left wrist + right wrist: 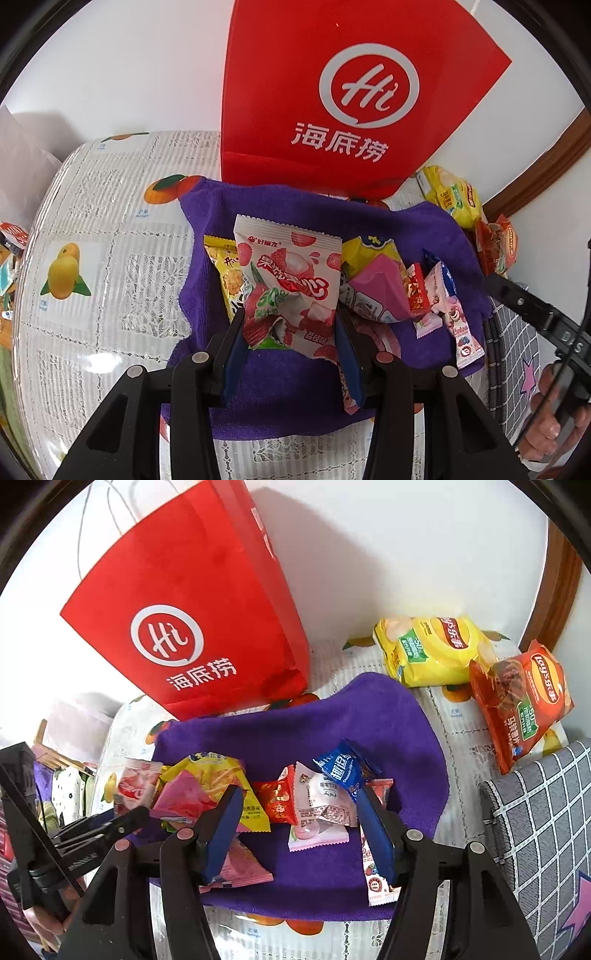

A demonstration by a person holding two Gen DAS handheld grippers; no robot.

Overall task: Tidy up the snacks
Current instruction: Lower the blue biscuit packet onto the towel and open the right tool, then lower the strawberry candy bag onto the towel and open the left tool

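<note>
While the left gripper (290, 325) clamps a white lychee-candy packet (288, 280) printed "50%", the right gripper (295, 834) hangs open over small sweets. Most snacks sit unsorted on the purple towel (369, 716). Behind the towel stands a red "Hi" bag (192, 627); right of it lie two Lay's bags (432, 650).

Tablecloth (110, 229): fruit-printed, beneath everything
Grey checked cushion (543, 823): at 4 o'clock
Wooden frame (557, 576): at 2 o'clock
</note>
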